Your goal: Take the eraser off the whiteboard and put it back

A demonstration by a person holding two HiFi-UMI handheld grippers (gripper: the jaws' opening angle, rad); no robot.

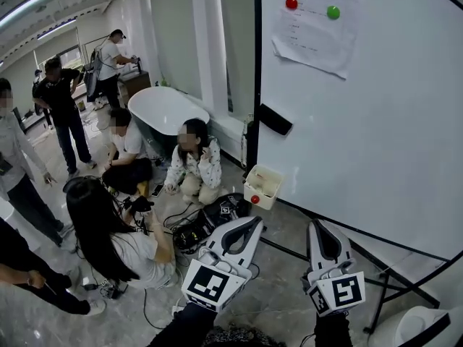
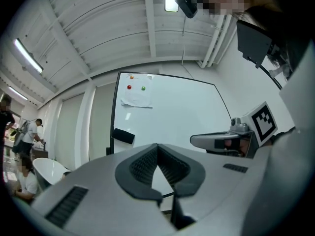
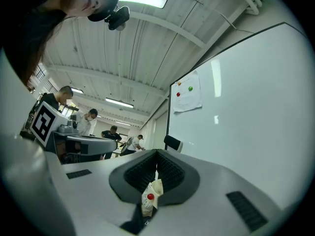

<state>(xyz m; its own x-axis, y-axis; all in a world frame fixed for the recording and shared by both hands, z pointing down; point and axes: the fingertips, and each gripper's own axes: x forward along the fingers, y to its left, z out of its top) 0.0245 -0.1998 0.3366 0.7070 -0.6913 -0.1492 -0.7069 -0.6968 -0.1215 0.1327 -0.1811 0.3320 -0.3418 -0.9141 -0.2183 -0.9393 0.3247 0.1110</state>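
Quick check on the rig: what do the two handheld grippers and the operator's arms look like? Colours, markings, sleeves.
Both are the same build. The left gripper and right gripper have smooth, pale grey tapered shells, with black ribbed pads lining the inner faces of the jaws. Each carries a white cube printed with black square markers. The sleeves behind them are dark.

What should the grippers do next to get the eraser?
Probably lift the left gripper toward the eraser and open it. The eraser sits at the left edge of the whiteboard, and that gripper is low, shut and far from it.
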